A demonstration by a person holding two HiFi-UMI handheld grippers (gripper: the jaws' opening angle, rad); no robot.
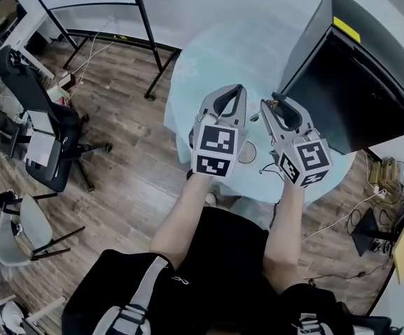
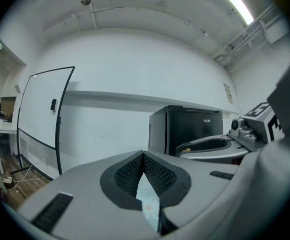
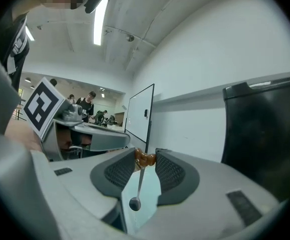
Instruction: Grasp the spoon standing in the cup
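From left: an office chair (image 1: 45, 128) stands on the wood floor (image 1: 128, 180), well apart from the round pale counter (image 1: 208, 68) where the job is under way. Over the counter's near side a person holds two tools up, side by side.

The left hand-held gripper (image 2: 143, 155) has its jaws together w/ nothing btwn them. Only a sliver of counter shows through the slot below the tips. It takes no part in the grasp.

Btwn the two tools, down on the counter, the head view shows a faint round rim, prob. the cup (image 1: 247, 152). It is too small & washed out to tell what, if anything, is in it.

The right hand-held gripper (image 3: 145, 157) is clamped on the spoon (image 3: 139, 181). Its pad tips pinch the brown moulded end of the handle. The thin shaft hangs down & the dark bowl dangles free above the counter, touching nothing.

At far right, a black fridge (image 1: 355, 96) stands beside the counter.

Judgement: the grasp is made & the spoon looks clear of the cup, so the task as worded appears done, or all but. What's left, if anything, is a firm pinch. The hold is on the very end of the handle, so the spoon could swing or slip.
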